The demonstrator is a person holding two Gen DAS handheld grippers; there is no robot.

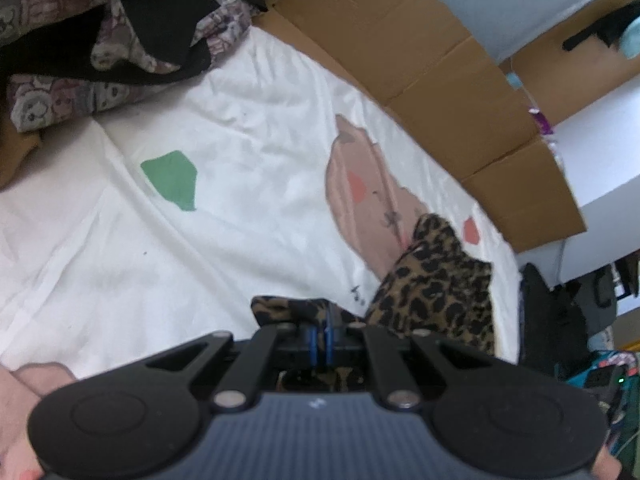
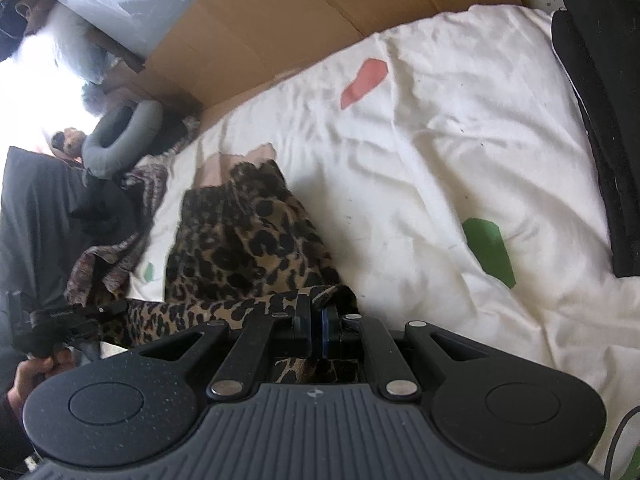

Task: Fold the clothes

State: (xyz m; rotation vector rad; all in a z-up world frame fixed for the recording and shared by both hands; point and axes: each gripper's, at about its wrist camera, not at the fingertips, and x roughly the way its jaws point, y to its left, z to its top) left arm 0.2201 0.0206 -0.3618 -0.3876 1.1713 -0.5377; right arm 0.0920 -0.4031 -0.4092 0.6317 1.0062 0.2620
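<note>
A leopard-print garment [image 2: 248, 240] lies bunched on a white bedsheet [image 2: 420, 160]. My right gripper [image 2: 318, 320] is shut on one edge of it, the cloth pinched between the jaws. In the left wrist view the same garment [image 1: 436, 280] hangs to the right, and my left gripper [image 1: 324, 328] is shut on another edge of it. The left gripper also shows at the left of the right wrist view [image 2: 60, 320], held in a hand. The cloth stretches between the two grippers just above the sheet.
The sheet [image 1: 200, 240] has green, pink and red printed patches. A patterned pile of clothes [image 1: 100, 40] lies at the far left. Cardboard [image 1: 460, 100] lines the bed's far side. A black folded item [image 2: 600, 120] lies at the right. A grey neck pillow [image 2: 120, 136] sits beyond.
</note>
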